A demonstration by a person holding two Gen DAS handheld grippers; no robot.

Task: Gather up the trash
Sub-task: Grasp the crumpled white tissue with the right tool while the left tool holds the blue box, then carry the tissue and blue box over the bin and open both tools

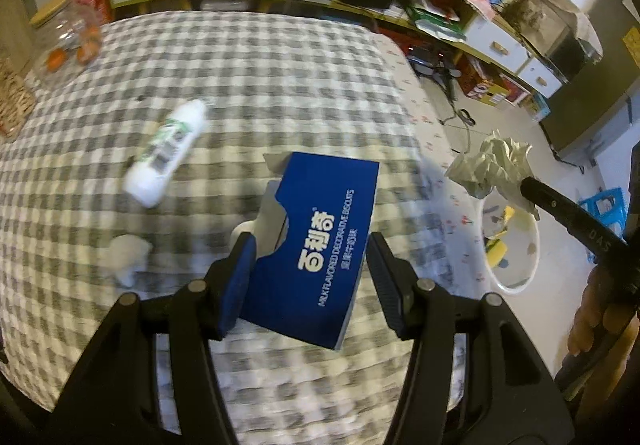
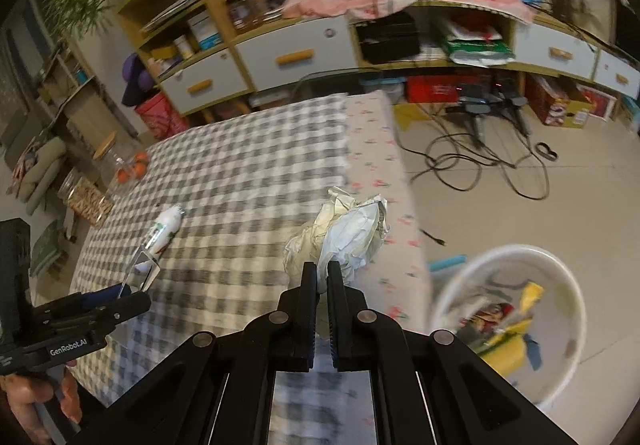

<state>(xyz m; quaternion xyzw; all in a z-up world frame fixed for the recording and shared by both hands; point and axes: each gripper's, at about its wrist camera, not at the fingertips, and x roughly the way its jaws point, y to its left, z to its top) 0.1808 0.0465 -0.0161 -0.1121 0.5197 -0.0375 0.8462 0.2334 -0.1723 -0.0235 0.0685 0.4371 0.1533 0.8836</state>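
Beside the table, white bin holds yellow and coloured wrappers.

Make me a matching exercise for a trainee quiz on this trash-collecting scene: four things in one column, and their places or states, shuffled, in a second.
Things
1. blue cardboard biscuit box
2. crumpled pale paper wad
3. white plastic bottle
4. round white waste bin

Places or states
A. standing on the floor beside the table, trash inside
B. pinched in the right gripper
C. lying on its side on the checked tablecloth
D. held between the fingers of the left gripper

Pairs: 1-D, 2-B, 3-C, 4-A
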